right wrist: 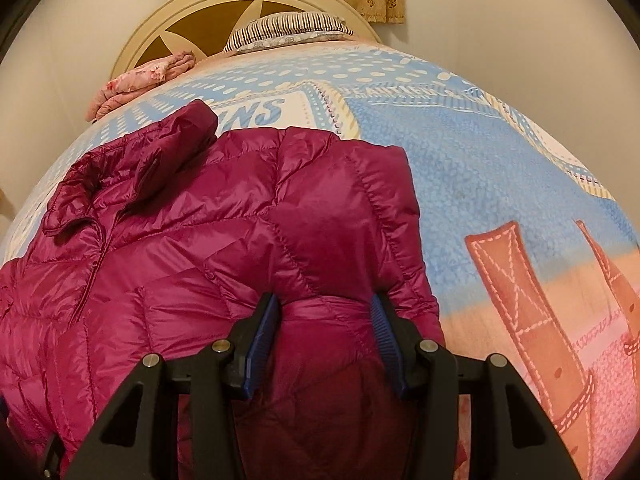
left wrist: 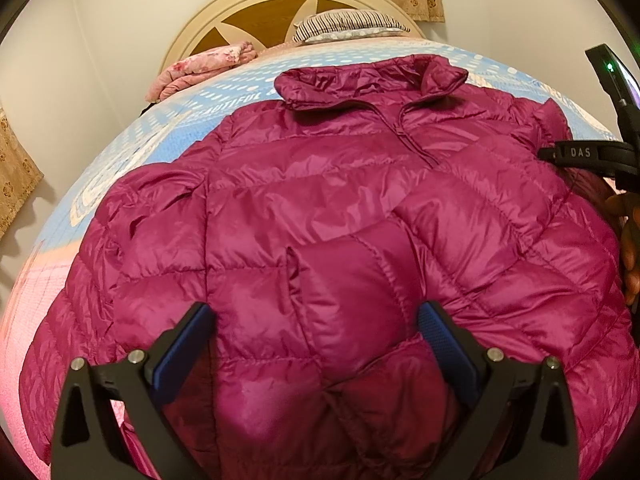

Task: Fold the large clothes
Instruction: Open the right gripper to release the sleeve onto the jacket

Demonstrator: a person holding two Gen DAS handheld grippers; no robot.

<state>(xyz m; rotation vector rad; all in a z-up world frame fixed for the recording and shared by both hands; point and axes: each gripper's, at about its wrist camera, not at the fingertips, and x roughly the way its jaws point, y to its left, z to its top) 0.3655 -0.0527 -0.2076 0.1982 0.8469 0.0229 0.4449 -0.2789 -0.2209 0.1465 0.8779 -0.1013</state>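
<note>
Two grippers are working one magenta puffer jacket lying front-up on the patterned bedspread. Right gripper is pinching a folded-in sleeve, likely to hold that fold; left gripper is hovering wide open, holding nothing.

The jacket hem runs off the bottom edge — right hand-held gripper half cut off.
</note>
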